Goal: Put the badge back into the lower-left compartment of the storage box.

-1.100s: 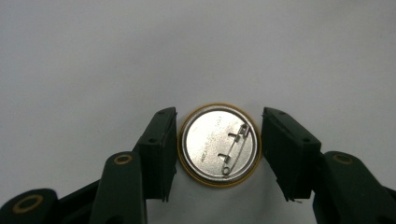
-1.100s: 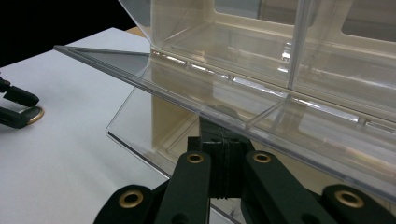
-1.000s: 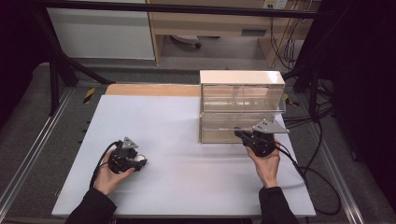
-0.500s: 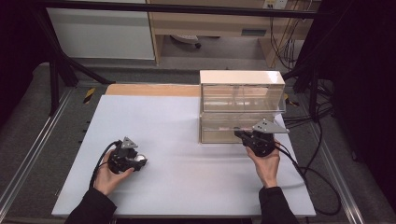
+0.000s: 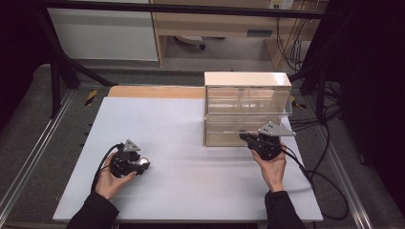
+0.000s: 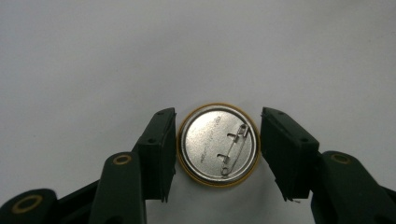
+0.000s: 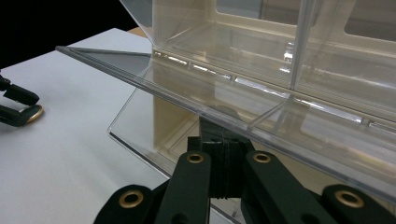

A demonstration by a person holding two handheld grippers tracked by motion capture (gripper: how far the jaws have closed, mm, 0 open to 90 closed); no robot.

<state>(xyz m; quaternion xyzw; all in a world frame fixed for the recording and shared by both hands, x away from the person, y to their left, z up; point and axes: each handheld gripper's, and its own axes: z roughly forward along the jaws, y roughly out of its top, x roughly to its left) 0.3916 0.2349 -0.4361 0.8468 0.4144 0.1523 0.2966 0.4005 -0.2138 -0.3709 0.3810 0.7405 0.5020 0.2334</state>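
Note:
A round pin badge [image 6: 218, 145] lies back-side up on the white table, its safety pin showing and a gold rim around it. My left gripper [image 6: 218, 140] is open, one jaw on each side of the badge, close to its rim. From above, the badge [image 5: 143, 164] sits at the tip of the left gripper [image 5: 141, 165]. My right gripper [image 7: 225, 140] is shut on the clear front lip of the lower drawer [image 7: 196, 93] of a two-tier clear plastic drawer cabinet [image 5: 247, 102]. The right gripper [image 5: 246, 138] is at the cabinet's lower front.
The white table top [image 5: 191, 143] lies between the two hands. A wooden strip [image 5: 155, 91] runs along its far edge, left of the cabinet. Cables [image 5: 315, 176] trail off the right side. Metal rails [image 5: 28, 162] frame the table.

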